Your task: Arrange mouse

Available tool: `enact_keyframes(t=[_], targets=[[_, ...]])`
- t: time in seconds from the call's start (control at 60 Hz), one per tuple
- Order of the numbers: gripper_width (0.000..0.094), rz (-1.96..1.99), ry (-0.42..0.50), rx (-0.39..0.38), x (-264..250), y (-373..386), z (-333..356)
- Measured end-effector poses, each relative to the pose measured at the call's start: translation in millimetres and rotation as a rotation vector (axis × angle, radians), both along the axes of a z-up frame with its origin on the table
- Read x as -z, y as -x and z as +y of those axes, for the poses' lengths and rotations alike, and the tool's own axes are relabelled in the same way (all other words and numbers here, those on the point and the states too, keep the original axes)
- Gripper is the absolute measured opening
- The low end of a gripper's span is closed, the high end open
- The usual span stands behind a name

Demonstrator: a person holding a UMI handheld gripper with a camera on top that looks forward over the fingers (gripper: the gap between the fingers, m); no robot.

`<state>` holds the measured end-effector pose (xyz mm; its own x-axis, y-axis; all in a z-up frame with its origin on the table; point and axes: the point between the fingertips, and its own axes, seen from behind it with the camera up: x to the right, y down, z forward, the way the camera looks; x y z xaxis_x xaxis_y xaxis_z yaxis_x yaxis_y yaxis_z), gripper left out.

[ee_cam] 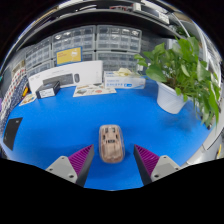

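Observation:
A beige-brown computer mouse [111,143] lies on the blue table surface [90,115]. It stands between the tips of my gripper [114,158], its near end level with them, with a clear gap at either side. The fingers are open; the purple pads [81,160] face inward on both sides of the mouse. The mouse rests on the table on its own.
A potted green plant in a white pot [172,97] stands at the right. White boxes and papers [66,77] lie along the far edge, with grey drawer shelving [100,45] behind. A dark object [12,131] sits at the left table edge.

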<state>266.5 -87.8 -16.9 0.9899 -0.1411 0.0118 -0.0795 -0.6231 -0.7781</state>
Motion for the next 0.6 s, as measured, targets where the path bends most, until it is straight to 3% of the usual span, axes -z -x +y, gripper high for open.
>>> enact_keyframes(t=[0.15,0.167,0.2,0.4,0.417,0.433,0.467,0.6], targets=[[0.0616,0.008,0.002,-0.036,1.8,3.3,32.9],[0.0526,0.014,0.002,-0.04,2.3,5.8,34.4],[0.0473,0.018,0.004,-0.039,2.8,7.0,35.6],[0.0362,0.014,0.04,-0.041,5.6,8.2,34.5],[0.0401,0.014,0.046,-0.039,6.2,8.4,34.2],[0.033,0.016,0.049,-0.037,6.1,8.7,34.3],[0.0306,0.016,0.061,-0.029,5.7,9.2,34.5],[0.0304,-0.025,0.111,-0.007,3.8,8.4,32.4]])
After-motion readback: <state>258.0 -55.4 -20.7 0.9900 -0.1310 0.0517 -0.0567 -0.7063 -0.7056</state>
